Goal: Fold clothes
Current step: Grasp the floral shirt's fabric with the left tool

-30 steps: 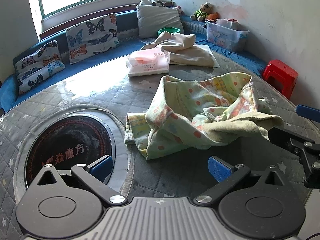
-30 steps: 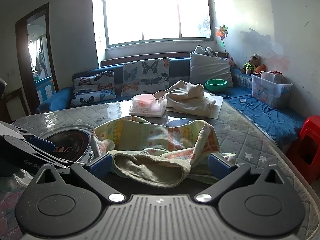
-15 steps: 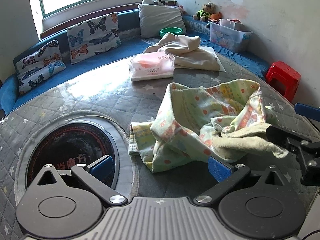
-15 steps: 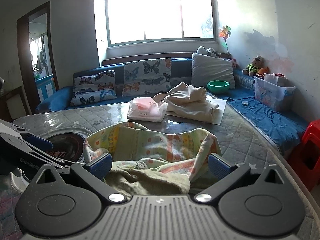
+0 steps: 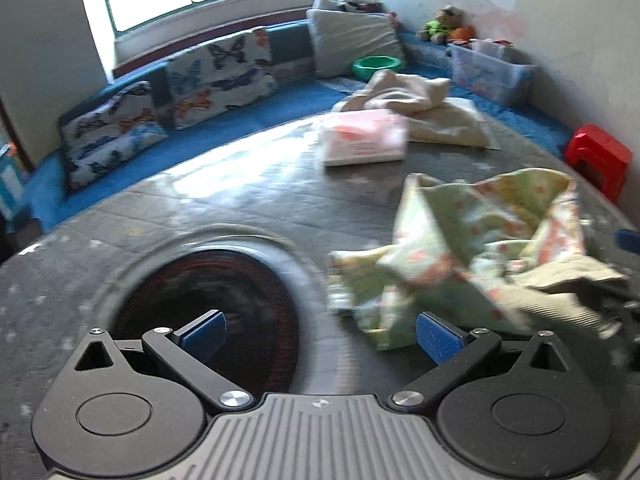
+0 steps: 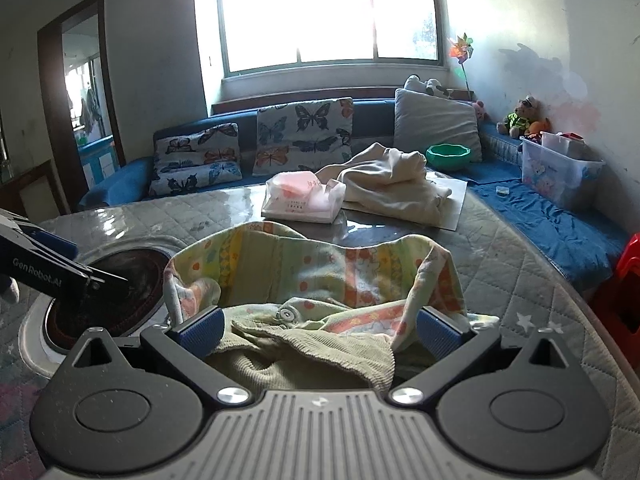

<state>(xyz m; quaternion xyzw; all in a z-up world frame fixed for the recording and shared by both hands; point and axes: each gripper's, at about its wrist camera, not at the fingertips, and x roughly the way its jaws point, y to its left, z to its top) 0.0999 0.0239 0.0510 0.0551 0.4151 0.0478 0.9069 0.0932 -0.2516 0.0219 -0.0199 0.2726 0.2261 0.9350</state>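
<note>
Garment: printed baby garment (image 6: 308,280) lies crumpled in a heap on the quilted table (image 6: 516,276), beside the round dark inset (image 5: 208,304).
Progress: no fold is made, I judge; spreading flat and all folds are left.
Right gripper (image 6: 318,330): released, wide apart, the ribbed hem lies between its fingers.
Left gripper (image 5: 320,338): released, holding nothing, over the inset.
Hidden: left view is blurred; sleeves and outline are hard to tell.
</note>
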